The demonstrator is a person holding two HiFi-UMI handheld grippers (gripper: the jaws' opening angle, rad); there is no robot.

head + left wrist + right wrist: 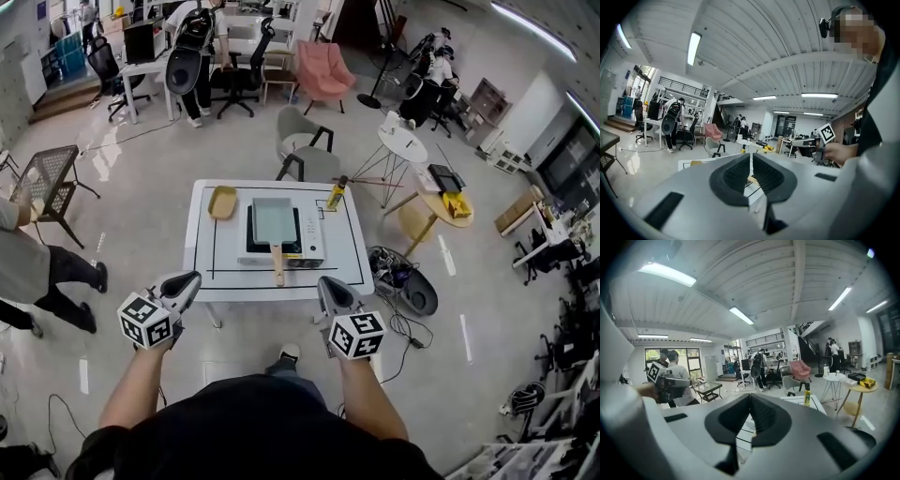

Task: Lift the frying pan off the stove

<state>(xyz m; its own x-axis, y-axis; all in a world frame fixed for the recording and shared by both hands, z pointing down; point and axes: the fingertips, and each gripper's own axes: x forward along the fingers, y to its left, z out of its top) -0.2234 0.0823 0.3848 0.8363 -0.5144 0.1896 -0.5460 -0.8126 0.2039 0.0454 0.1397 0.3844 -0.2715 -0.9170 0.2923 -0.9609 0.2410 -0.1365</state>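
Pan: on stove, mid-bench, wooden handle pointing at the person.
Left gripper: jaws pressed together, empty, at the bench's near edge.
Right gripper: likewise.
Bottle: behind stove.

Mid-bench: stove, with pan on top, handle toward the near edge. Left of stove, toward the far edge, a tray; right of stove, at the far edge, a bottle. Behind the bench, a chair; right of that, a round table. On the floor right of the bench, cables. Just before the near edge, left gripper and right gripper, either side of the handle, apart from it.
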